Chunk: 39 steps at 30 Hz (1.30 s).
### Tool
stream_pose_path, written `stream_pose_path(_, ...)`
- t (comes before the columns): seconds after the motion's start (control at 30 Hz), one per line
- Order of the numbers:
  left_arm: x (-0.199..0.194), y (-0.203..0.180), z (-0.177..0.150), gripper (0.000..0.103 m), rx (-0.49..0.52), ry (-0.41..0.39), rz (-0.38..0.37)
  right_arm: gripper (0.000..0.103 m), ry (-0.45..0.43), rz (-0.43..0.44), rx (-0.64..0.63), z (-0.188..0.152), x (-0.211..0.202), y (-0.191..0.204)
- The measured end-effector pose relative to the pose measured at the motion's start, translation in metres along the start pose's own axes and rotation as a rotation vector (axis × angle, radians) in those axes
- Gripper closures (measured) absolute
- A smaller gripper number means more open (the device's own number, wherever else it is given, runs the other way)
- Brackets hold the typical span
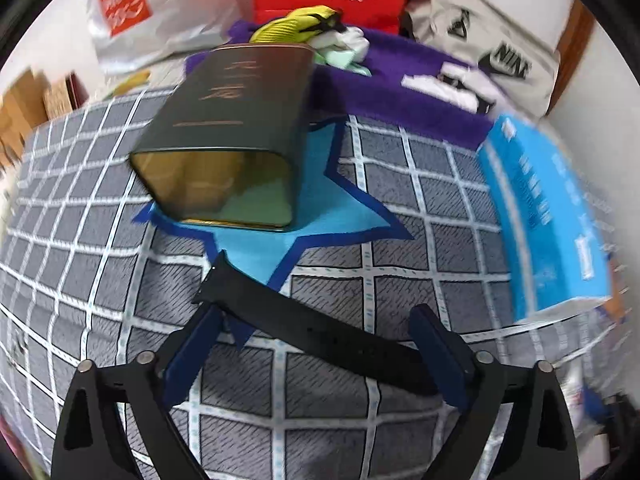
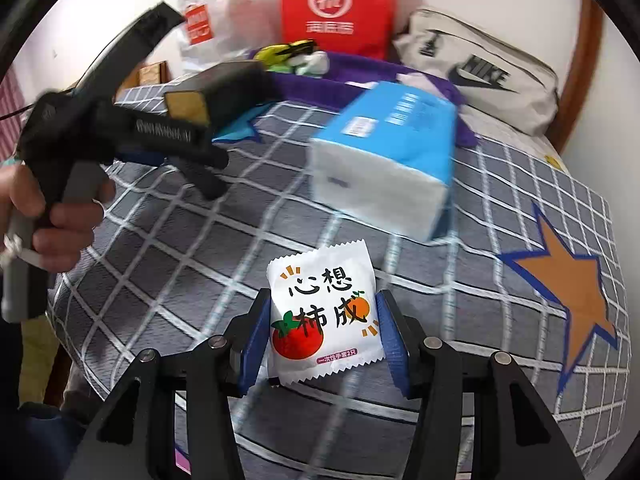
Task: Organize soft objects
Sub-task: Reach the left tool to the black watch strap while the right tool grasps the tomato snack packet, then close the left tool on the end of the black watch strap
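Observation:
A black watch strap (image 1: 320, 328) lies on the checked bedspread between the fingers of my left gripper (image 1: 320, 344), which is wide open around it. A white sachet printed with a tomato and an orange (image 2: 326, 320) lies between the fingers of my right gripper (image 2: 324, 340); the blue pads stand close to its edges with small gaps. The left gripper also shows in the right wrist view (image 2: 200, 176), held by a hand at the left. A purple fabric tray (image 1: 400, 92) at the back holds a yellow item (image 1: 296, 24) and white-green cloth (image 1: 340, 48).
A dark tin (image 1: 224, 144) lies on a blue star patch (image 1: 332, 208). A blue tissue pack (image 2: 384, 160) lies mid-bed; it also shows in the left wrist view (image 1: 548, 216). A red bag (image 2: 336, 4), white plastic bag (image 1: 152, 12) and grey Nike bag (image 2: 480, 72) stand behind. An orange star patch (image 2: 576, 300) is at right.

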<state>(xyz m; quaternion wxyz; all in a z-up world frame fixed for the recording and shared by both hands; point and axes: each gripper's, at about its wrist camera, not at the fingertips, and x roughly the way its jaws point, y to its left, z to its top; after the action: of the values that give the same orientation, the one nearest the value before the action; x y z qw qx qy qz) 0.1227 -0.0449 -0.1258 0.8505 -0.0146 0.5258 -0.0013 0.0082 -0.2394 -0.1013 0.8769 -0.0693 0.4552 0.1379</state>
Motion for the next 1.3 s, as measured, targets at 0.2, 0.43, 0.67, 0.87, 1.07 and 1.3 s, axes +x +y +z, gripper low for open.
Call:
stream_pose_path(0.2,-0.004,0.006,-0.007,0.004,0.03,0.006,-0.014,0.052,-0.008,-0.016,0.037,0.0,-0.001,-0.015)
stream_pose_path(0.43,-0.02,0.035,-0.032,0.004,0.065,0.007,-0.047,0.052,-0.04,-0.007,0.108,0.011,0.0,-0.021)
stream_pose_path(0.67,-0.029,0.045,-0.047,0.014,0.103,-0.024,-0.009,0.052,-0.065,-0.035,0.153,0.025,0.0,-0.027)
stream_pose_path(0.87,-0.036,0.046,-0.054,0.027,0.104,-0.056,0.01,0.052,-0.09,-0.043,0.149,0.032,-0.01,-0.027)
stream_pose_path(1.07,-0.047,0.036,-0.056,0.036,0.144,-0.078,0.101,0.052,-0.107,-0.042,0.136,0.036,-0.018,-0.026)
stream_pose_path(1.3,-0.048,0.041,-0.048,0.036,0.07,-0.101,-0.054,0.052,-0.14,-0.041,0.156,0.038,-0.025,-0.026)
